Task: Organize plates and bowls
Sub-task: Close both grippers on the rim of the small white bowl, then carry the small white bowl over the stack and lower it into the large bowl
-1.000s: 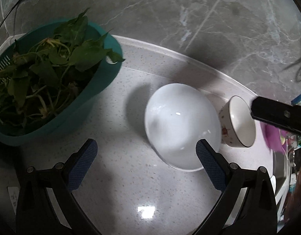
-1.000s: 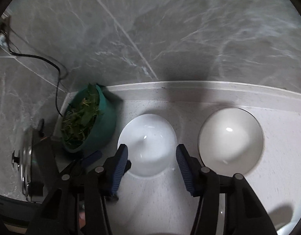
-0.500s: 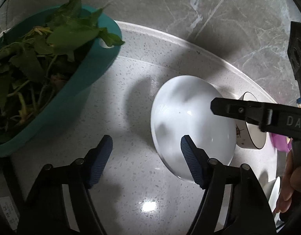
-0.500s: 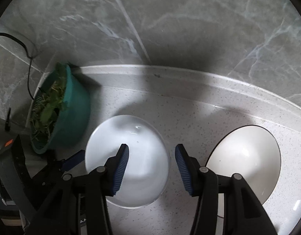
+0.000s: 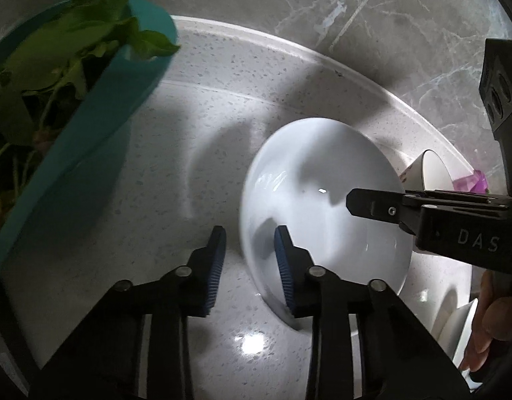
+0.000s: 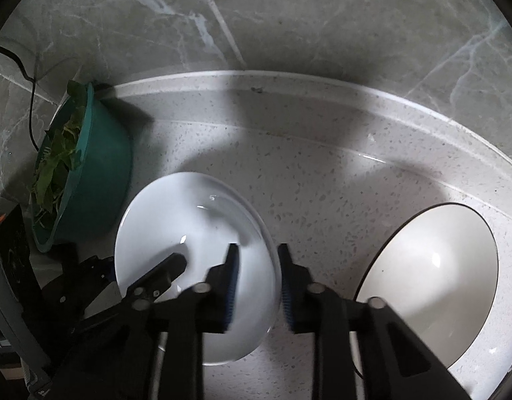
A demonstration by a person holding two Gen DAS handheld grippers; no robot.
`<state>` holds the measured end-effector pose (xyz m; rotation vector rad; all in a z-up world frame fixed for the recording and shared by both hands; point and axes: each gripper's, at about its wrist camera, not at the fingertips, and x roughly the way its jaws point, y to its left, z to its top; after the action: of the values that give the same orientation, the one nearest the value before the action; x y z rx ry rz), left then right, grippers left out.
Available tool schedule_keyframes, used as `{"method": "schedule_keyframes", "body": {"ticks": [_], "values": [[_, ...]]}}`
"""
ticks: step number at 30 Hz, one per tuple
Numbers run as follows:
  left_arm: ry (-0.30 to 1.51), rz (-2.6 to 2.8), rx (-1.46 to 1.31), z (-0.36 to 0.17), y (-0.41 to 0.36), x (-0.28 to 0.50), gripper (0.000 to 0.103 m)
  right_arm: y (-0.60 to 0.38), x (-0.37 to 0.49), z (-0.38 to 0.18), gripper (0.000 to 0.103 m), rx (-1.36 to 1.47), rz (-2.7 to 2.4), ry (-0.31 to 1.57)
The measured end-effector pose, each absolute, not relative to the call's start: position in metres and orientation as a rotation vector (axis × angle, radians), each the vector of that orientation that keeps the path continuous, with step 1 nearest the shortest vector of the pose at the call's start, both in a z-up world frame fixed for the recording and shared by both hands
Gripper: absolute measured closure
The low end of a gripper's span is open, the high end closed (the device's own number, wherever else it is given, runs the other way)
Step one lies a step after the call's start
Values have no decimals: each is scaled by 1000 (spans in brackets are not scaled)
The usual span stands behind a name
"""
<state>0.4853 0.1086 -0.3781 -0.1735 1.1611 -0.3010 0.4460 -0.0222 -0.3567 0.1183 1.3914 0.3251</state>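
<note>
A white bowl (image 5: 322,200) (image 6: 196,233) stands upright on the speckled counter. My left gripper (image 5: 251,266) straddles its left rim, one finger outside and one inside; its jaws are closing, and a gap still shows beside the outer pad. My right gripper (image 6: 257,283) straddles the opposite rim, its blurred left finger inside the bowl and the other outside; its jaws are closing too, and no pad visibly presses. A cream bowl (image 6: 439,283) (image 5: 432,173) with a dark rim sits further right.
A teal basin of green leaves (image 5: 89,133) (image 6: 86,183) stands close on the left, against the marble wall. White dishes (image 5: 456,326) are stacked at the lower right by a person's hand (image 5: 496,316). A purple object (image 5: 472,181) lies behind the cream bowl.
Both grippers came down onto the white bowl. The left jaws narrowed from wide apart to astride the left rim. The right jaws narrowed astride the right rim.
</note>
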Motion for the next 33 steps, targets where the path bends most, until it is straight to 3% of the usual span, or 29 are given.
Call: {"method": "schedule_keyframes", "body": {"ticks": [2,12,33], "values": [[1155,-315,-170,-378,104,490,89,-24,446,-359,91,124,325,1392],[1159,-315,-152,-380,95,504,88,-35,435,-357,93,172,335,1370],[1073,-453,-86,-297,68,434,89,-86,349,-279,93,289,302,1242]]}}
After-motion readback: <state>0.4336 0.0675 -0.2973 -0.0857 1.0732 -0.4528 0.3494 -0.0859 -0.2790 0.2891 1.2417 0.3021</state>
